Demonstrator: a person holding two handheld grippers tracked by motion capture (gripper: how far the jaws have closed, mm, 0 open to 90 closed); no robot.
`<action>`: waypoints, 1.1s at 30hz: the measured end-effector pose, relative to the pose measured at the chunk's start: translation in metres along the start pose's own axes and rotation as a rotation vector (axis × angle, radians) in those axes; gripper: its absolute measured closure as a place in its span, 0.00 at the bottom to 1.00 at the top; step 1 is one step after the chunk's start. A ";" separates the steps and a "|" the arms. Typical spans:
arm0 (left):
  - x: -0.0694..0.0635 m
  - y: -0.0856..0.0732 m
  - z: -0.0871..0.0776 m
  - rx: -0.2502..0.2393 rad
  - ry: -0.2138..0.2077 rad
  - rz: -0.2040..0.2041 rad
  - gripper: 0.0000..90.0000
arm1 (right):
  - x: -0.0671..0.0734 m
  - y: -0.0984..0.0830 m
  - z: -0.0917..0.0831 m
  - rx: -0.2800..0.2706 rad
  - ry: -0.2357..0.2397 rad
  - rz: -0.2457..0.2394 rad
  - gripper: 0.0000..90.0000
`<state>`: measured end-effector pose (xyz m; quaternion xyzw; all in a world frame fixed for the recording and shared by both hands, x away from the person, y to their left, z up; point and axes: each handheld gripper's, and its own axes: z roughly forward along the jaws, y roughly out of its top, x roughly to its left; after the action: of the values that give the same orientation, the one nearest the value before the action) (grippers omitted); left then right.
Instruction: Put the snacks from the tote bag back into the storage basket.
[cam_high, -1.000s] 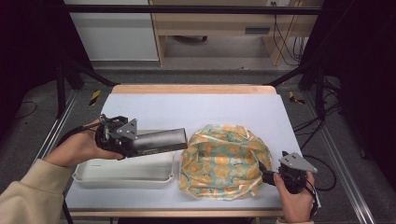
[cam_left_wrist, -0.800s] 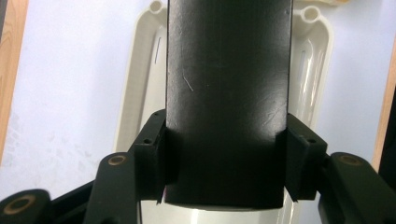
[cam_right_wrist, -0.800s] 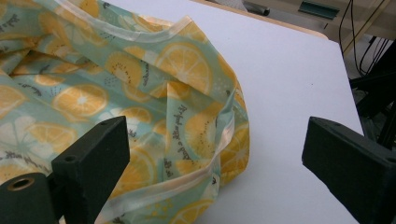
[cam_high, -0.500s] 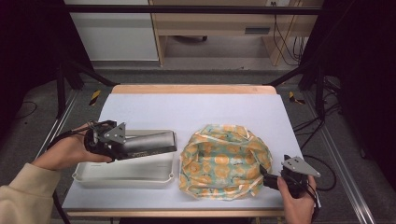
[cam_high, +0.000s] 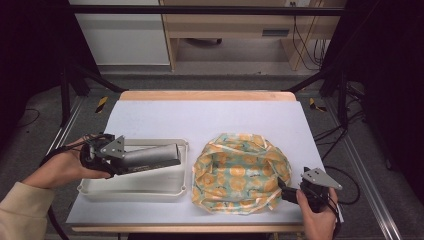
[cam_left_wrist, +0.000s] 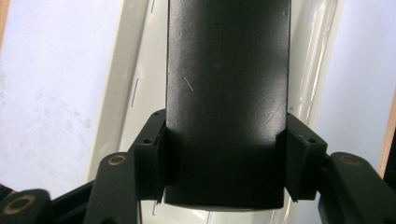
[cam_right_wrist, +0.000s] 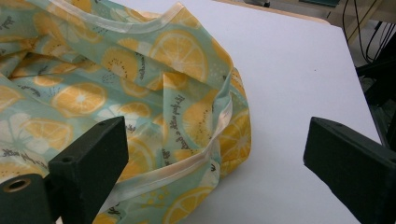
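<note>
A dark grey cylinder (cam_high: 150, 157) lies level just above a shallow white tray (cam_high: 130, 192) at the table's front left. My left gripper (cam_high: 127, 162) is shut on its left end. In the left gripper view the pads (cam_left_wrist: 152, 163) press both sides of the cylinder (cam_left_wrist: 229, 93), with the tray (cam_left_wrist: 130, 93) below. A floppy fabric bag (cam_high: 240, 172) printed with orange slices sits right of the tray. My right gripper (cam_high: 285, 192) rests open at the bag's front right corner. In the right gripper view, that gripper (cam_right_wrist: 219, 149) has wide-apart jaws and the bag's hem (cam_right_wrist: 187, 163) lies between them, untouched.
The white tabletop (cam_high: 210, 120) stretches behind the tray and the bag, with its wooden edge at the far side. Dark frame rails run along both sides of the table. Cables hang off the right side.
My left gripper has carried the cylinder leftward and down, from beside the bag to over the tray. The right gripper and the bag have stayed where they were.
</note>
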<state>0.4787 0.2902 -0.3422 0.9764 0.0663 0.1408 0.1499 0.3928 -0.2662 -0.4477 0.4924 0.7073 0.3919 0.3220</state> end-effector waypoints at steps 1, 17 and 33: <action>0.000 -0.002 0.000 0.000 -0.002 0.001 0.48 | 0.000 0.000 0.000 0.003 -0.001 -0.001 0.08; -0.004 -0.017 0.005 0.005 -0.017 0.016 0.48 | 0.002 0.000 0.000 0.003 -0.007 -0.005 0.06; 0.003 -0.033 0.014 -0.011 -0.043 0.035 0.48 | 0.004 0.001 0.001 -0.003 -0.025 0.041 0.05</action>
<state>0.4830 0.3176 -0.3646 0.9794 0.0452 0.1227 0.1540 0.3927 -0.2618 -0.4474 0.5110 0.6924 0.3933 0.3235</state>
